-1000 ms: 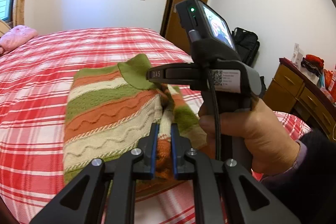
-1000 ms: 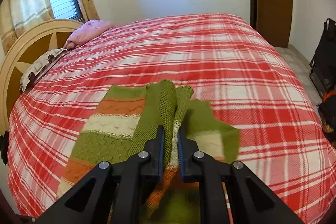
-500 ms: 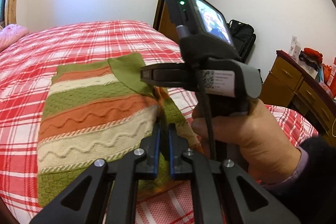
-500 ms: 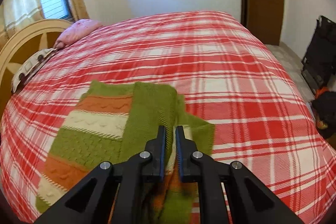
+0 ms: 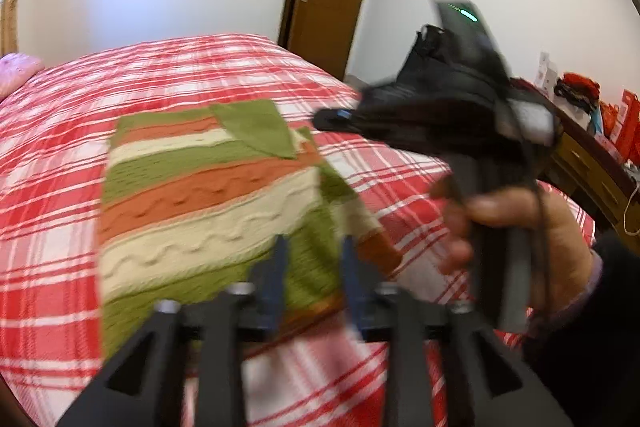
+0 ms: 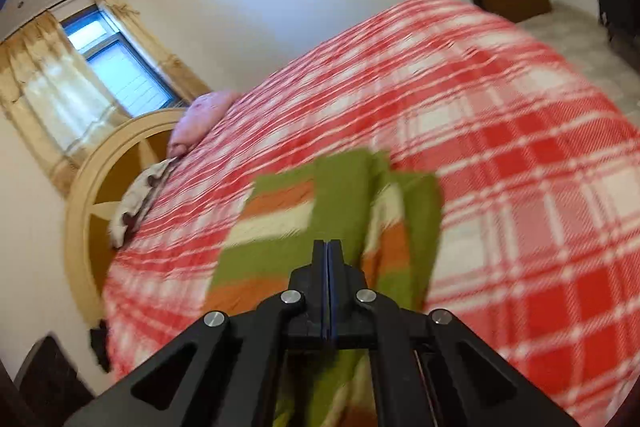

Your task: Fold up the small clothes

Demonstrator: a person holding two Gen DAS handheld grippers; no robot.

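Striped knit sweater (image 5: pixel 208 203) lies folded on the plaid bed (image 5: pixel 60 131), near its foot edge.

Sides look tucked in; a final fold probably remains. Left tool (image 5: pixel 312 267) gapes wide, holding nothing; right tool (image 6: pixel 327 259) is pressed closed, nothing visibly between its fingers.

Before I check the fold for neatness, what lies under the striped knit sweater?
The striped knit sweater lies flat on the red plaid bedspread, which shows on all sides. A green flap is folded on top. Whatever is directly beneath stays covered.
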